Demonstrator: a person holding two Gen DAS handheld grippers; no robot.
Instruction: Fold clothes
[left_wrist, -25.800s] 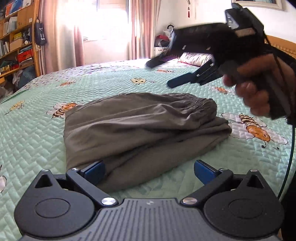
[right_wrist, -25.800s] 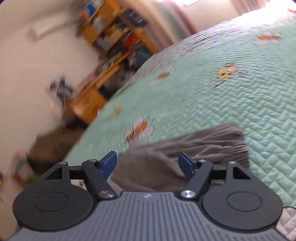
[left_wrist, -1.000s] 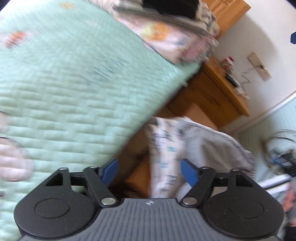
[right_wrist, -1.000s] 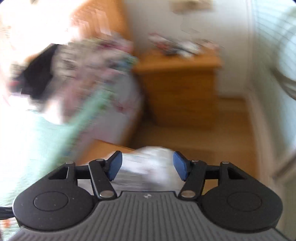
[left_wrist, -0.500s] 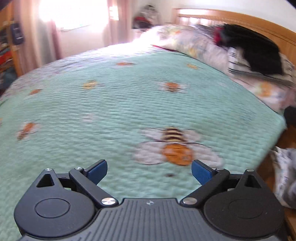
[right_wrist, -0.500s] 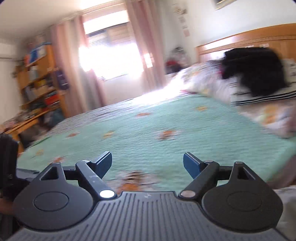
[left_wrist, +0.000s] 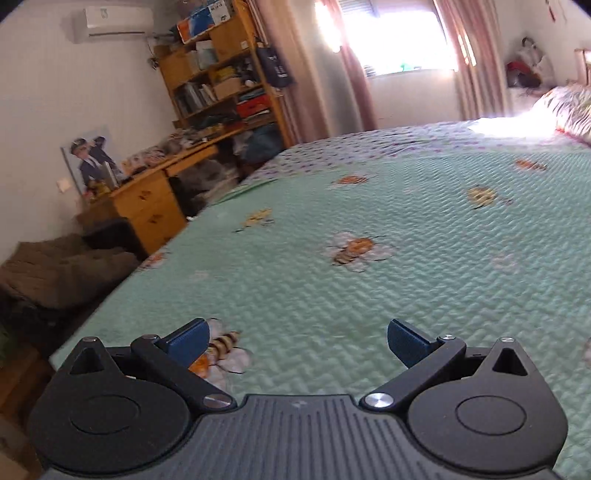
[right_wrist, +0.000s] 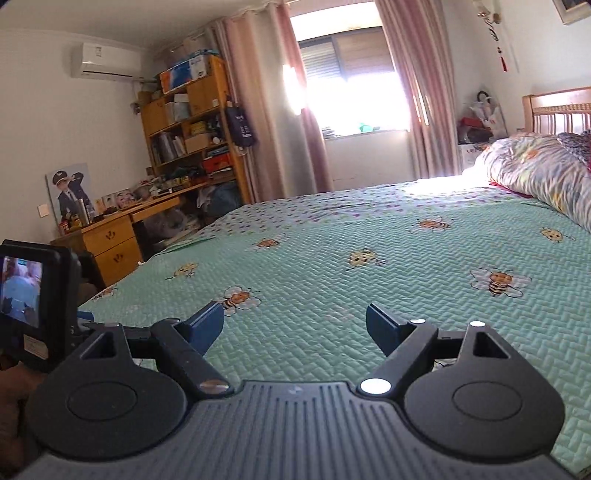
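**Both grippers hanging wide over the bedspread**

Olive clothes (left_wrist: 62, 273) are lying in a heap off the bed's left edge, below the desk (left_wrist: 147, 206). The left gripper (left_wrist: 295, 341) is hanging wide apart, gripping nothing, over the green bedspread (left_wrist: 424, 258). The right gripper (right_wrist: 295, 326) is likewise standing wide and unloaded, facing the pillow (right_wrist: 535, 173).

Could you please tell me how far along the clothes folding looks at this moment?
Done: the green quilted bee-print bedspread carries no garment, while a brown-grey clothing pile sits off the bed's left edge; whether it is folded I cannot tell. In hand: nothing, since the left tool and right tool are both open and empty. Left: no unfolded garment is in view, so possibly fetching another.
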